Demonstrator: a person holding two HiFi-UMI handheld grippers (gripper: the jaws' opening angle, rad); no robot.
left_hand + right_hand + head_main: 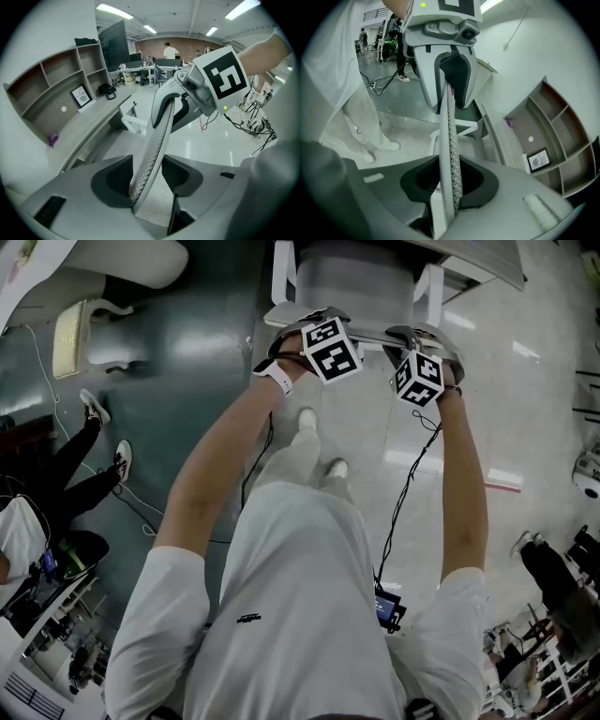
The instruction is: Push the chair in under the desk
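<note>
A white chair with a perforated mesh back [373, 334] faces the desk [487, 261]; its seat [352, 277] and armrests [281, 282] lie beyond the back's top edge. My left gripper [319, 319] is shut on the left part of that edge, my right gripper [428, 336] on the right part. In the left gripper view the chair back [157, 136] runs between the pads of my left gripper [147, 180], with the right gripper [206, 84] farther along it. The right gripper view shows the chair back [449, 126] clamped in my right gripper [451, 183].
A grey desk [93, 122] runs along a wall with open shelves [56, 79] holding a framed picture [82, 96]. Another white chair [89, 334] stands at the left. A seated person's legs [66, 479] are at the left, another person [553, 577] at the right.
</note>
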